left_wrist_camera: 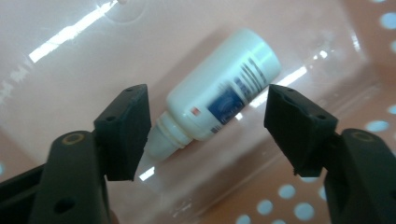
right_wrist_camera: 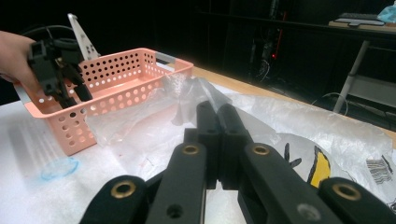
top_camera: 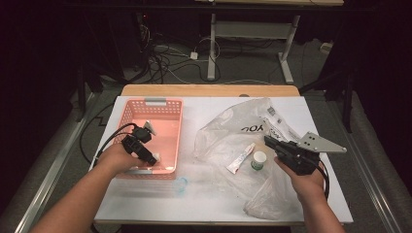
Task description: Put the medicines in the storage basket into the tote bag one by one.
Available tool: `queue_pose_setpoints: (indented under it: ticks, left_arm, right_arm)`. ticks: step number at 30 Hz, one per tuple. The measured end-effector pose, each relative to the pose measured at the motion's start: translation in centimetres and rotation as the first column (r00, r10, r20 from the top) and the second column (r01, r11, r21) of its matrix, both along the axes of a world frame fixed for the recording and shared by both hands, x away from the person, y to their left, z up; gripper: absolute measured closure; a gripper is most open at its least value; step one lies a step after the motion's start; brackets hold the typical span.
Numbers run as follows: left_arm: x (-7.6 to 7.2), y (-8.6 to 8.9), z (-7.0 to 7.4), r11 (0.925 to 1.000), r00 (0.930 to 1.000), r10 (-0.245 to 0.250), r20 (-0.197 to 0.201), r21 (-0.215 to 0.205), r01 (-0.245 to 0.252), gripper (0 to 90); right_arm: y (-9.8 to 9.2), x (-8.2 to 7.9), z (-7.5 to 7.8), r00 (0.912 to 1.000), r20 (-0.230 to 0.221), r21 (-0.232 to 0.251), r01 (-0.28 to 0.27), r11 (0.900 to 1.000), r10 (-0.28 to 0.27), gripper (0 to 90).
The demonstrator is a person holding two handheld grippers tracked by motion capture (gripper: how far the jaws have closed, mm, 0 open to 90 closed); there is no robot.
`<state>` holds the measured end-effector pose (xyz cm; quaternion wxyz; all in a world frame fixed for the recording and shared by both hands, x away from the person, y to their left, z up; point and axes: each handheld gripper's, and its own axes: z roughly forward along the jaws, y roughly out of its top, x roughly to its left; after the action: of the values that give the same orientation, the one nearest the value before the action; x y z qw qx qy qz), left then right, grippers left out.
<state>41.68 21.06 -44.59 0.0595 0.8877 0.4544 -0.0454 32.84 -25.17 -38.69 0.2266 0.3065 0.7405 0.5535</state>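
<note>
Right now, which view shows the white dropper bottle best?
The left gripper view: the white dropper bottle lies in the pink basket between the open left claw. The high view gives a white sliver; the right gripper view, just the basket.

- The white-covered bench [top_camera: 160, 194] is brightly lit from above; the room around it is dark.
- Glare streaks cross the pink plastic basket [left_wrist_camera: 70, 56] floor.
- The white plastic bottle's [left_wrist_camera: 224, 88] label is blurred.

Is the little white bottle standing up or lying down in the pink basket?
Lying down. The small white plastic bottle rests on its side on the pink plastic basket's floor, between the left gripper's open jaws.
</note>
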Motion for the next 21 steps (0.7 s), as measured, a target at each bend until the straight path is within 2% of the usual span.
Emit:
queue_pose_setpoints:
  ticks: [3, 7, 8, 12, 17, 21]
  left_arm:
    - [0.51, -0.22, -0.17, 0.9997, 0.9997, -0.023, -0.005, 0.011, 0.023, 37.7]
    - [1.02, -0.3, -0.73, 0.9994, 0.9995, -0.027, -0.015, 0.023, 0.027, 45.6]
    - [1.02, -0.34, -0.79, 0.9992, 0.9995, -0.032, -0.006, 0.024, 0.033, 46.6]
    - [1.03, -0.31, -0.76, 0.9992, 0.9992, -0.039, 0.009, 0.009, 0.039, 53.2]
    - [0.92, -0.45, -0.6, 0.9993, 0.9993, -0.036, 0.012, 0.008, 0.036, 56.0]
    - [0.55, -0.57, 0.06, 0.9995, 0.9987, -0.019, 0.047, -0.024, 0.021, 56.5]
  right_arm:
    - [-0.1, -0.02, -0.04, 1.0, -0.007, 0.002, 0.002, 1.0, -0.002, 90.0]
    - [-0.18, 0.07, -0.09, 1.0, -0.003, 0.0, 0.001, 1.0, -0.001, 90.0]
    - [-0.19, 0.07, -0.08, 1.0, -0.003, 0.001, 0.002, 1.0, -0.002, 90.0]
    - [-0.24, 0.08, -0.07, 1.0, -0.002, 0.002, 0.0, 1.0, 0.0, 90.0]
    - [-0.19, 0.07, -0.09, 1.0, -0.002, 0.0, 0.001, 1.0, -0.001, 90.0]
    - [-0.24, 0.07, -0.04, 1.0, 0.001, 0.0, 0.0, 1.0, 0.0, 90.0]
